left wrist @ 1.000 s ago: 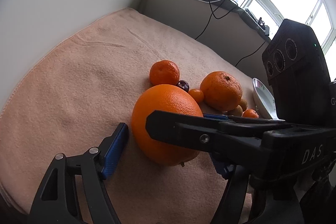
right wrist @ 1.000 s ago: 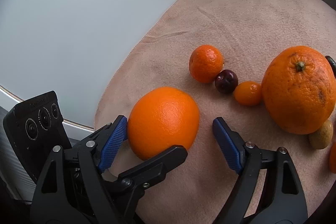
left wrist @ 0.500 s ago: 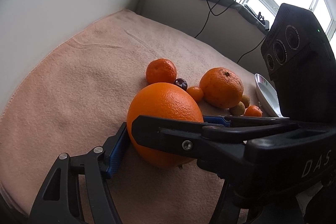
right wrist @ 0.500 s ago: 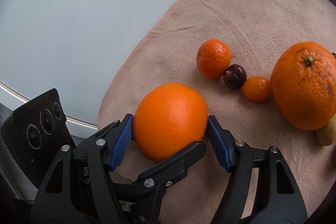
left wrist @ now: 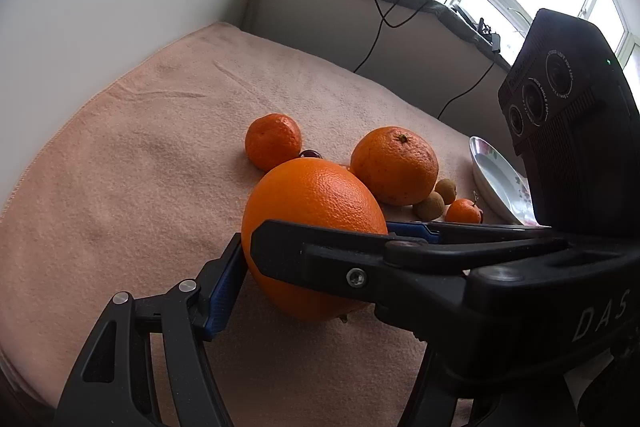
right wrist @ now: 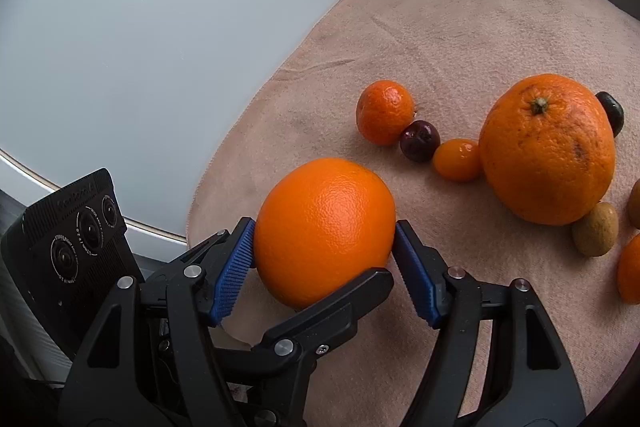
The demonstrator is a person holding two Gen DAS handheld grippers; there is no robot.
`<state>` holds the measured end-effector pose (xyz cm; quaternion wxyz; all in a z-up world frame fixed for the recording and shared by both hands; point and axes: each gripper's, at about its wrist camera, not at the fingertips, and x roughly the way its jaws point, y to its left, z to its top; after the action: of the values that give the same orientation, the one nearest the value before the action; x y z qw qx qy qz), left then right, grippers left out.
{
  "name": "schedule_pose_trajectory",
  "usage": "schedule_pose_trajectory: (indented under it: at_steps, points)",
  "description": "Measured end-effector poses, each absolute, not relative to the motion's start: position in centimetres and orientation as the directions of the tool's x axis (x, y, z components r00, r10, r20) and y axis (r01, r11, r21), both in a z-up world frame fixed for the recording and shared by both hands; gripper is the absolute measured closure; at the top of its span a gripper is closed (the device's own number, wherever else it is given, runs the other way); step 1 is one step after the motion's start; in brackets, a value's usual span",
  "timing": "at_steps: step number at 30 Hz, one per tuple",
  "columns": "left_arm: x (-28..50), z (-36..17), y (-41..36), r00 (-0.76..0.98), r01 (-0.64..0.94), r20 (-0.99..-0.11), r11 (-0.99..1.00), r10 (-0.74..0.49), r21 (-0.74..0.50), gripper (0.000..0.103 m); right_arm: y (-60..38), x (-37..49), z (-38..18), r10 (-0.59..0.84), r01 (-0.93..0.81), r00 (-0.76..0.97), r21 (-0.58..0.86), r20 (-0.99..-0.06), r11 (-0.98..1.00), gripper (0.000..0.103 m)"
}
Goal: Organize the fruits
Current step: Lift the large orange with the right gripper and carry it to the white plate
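The right gripper [right wrist: 324,255] is clenched on the large orange [right wrist: 324,223], its blue pads [right wrist: 234,267] pressed against either flank of the fruit, which sits at the near edge of the peach towel [right wrist: 460,27]; the right wrist view alone shows both contacts. In the left wrist view the left gripper [left wrist: 316,291] has one blue pad [left wrist: 224,279] touching the same orange [left wrist: 312,195], but its other finger is hidden behind the right gripper's body, so I cannot tell whether it grips. Beyond lie a mandarin [right wrist: 384,111], a dark plum [right wrist: 420,141], a kumquat [right wrist: 456,159] and a second orange [right wrist: 548,151] in a touching row; a dark fruit [right wrist: 612,111] behind that orange shows only from the right; a white plate [left wrist: 496,179] shows only from the left.
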<state>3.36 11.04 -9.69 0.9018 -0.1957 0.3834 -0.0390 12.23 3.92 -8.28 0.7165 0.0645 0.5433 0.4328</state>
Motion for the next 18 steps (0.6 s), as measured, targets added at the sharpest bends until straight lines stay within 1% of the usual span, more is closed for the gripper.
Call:
schedule_pose_trajectory:
  at_steps: [18]
  points:
    - [5.1,-7.3,6.0,0.712,0.026,-0.652,0.937,-0.261,-0.347,0.037,-2.0,13.1,-6.5,0.71,-0.504,0.129,0.571,-0.692,0.648,0.031]
